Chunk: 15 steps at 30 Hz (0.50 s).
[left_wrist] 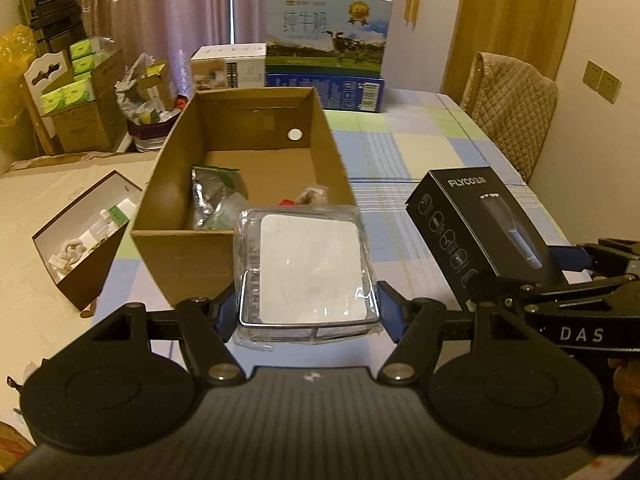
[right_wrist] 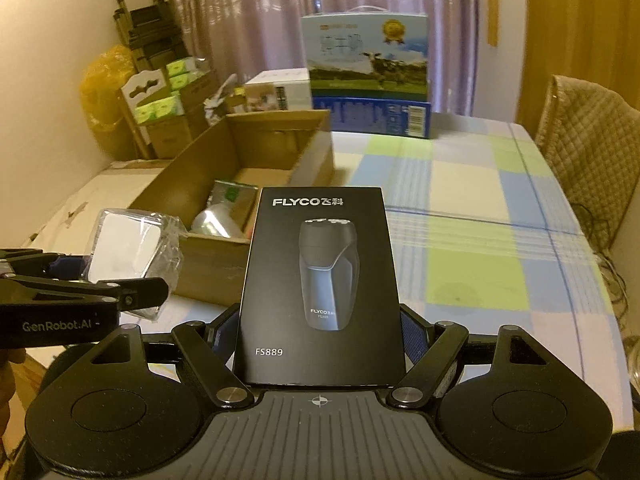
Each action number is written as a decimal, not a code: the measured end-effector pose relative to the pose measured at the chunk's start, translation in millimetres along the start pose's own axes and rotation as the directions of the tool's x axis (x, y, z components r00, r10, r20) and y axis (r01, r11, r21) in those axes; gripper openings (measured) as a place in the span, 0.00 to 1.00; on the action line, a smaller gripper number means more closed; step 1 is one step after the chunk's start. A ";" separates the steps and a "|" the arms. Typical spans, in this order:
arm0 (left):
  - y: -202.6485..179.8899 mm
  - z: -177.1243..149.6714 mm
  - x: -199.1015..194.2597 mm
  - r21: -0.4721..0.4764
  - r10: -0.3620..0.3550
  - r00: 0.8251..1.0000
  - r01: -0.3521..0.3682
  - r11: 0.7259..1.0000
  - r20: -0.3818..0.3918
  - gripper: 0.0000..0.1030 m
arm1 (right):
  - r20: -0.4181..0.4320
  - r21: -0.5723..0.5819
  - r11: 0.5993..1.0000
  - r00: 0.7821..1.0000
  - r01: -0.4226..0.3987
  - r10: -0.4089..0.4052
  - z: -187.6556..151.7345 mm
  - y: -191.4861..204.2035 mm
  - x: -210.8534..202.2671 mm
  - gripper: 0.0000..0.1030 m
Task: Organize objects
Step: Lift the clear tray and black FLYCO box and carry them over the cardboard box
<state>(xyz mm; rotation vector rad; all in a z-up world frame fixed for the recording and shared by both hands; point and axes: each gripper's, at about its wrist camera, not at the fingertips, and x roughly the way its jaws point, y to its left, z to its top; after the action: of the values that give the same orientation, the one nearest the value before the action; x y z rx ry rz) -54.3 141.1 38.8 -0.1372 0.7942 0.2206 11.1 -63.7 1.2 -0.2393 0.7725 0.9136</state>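
My left gripper [left_wrist: 308,308] is shut on a clear plastic case [left_wrist: 306,268] with a white square pad inside, held above the near edge of an open cardboard box [left_wrist: 168,184]. The box holds a silvery packet [left_wrist: 216,196] and small bits near its right wall. My right gripper [right_wrist: 318,340] is shut on a black FLYCO shaver box [right_wrist: 320,280], held upright over the checked tablecloth [right_wrist: 480,240], right of the cardboard box [right_wrist: 208,184]. In the right wrist view the left gripper [right_wrist: 120,296] with the clear case [right_wrist: 128,248] shows at the left.
A milk carton [left_wrist: 328,28] on a blue box [left_wrist: 332,90] and a white box [left_wrist: 228,66] stand at the table's far end. A small open white-lined box [left_wrist: 88,236] lies left. A padded chair [left_wrist: 512,104] stands right. Cartons and bags crowd the left corner.
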 end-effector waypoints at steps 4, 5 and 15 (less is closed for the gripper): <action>10.7 0.0 -1.5 -0.007 0.008 1.000 -0.008 1.000 -0.003 0.62 | -0.002 -0.021 1.000 1.000 -0.015 0.015 4.8 14.8 7.9 0.73; 13.3 0.2 -1.5 -0.011 0.010 1.000 -0.010 1.000 -0.004 0.62 | -0.003 -0.025 1.000 1.000 -0.019 0.019 6.1 18.3 10.0 0.73; 38.9 3.0 -3.1 -0.034 0.029 1.000 -0.029 0.999 0.001 0.62 | -0.022 -0.062 0.997 0.999 -0.046 0.045 16.8 42.9 26.8 0.73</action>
<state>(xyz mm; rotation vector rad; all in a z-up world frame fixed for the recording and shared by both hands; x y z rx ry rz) -64.0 178.9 41.6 -0.1577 0.7918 0.2614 -4.2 -12.6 0.1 -0.2866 0.7716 0.9806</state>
